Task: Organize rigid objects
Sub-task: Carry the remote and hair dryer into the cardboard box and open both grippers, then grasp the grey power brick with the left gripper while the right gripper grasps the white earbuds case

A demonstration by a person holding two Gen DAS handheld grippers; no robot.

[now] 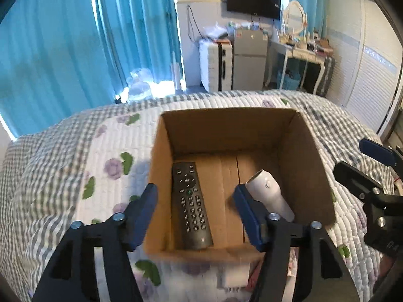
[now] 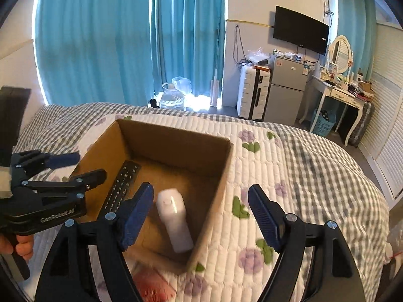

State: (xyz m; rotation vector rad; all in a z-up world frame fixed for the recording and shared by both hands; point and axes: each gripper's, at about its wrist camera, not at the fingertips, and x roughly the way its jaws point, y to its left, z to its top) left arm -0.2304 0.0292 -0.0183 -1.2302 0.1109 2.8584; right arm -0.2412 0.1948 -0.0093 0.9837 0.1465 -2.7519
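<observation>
Now, box: a cardboard box [image 1: 309, 161] was seen standing open-topped on the quilted bed [image 1: 75, 156], both task things lying on its floor
Remote: the black remote control [image 1: 191, 203] was laid flat along the left wall of the box; judged light, stiff and a little slick, best pinched across its narrow sides near the middle
White device: a white handheld device [image 1: 267, 191] was found lying on the right half of the floor, apart from the remote; its smooth rounded shell was judged slippery, so the slimmer handle end would be the place to take it
Left gripper: the left gripper [image 1: 195, 210] was held above the near edge of the box, jaws spread wide, nothing between them
Right gripper: the right gripper [image 2: 201, 216] was likewise parted and empty, poised over the box's right wall
Left view only: the remote's buttons and full length were shown clearly
Right view only: something reddish [image 2: 153, 287], blurred, was caught on the quilt in front of the box, and the person's fingers [image 2: 24, 248] on the left tool's handle
</observation>
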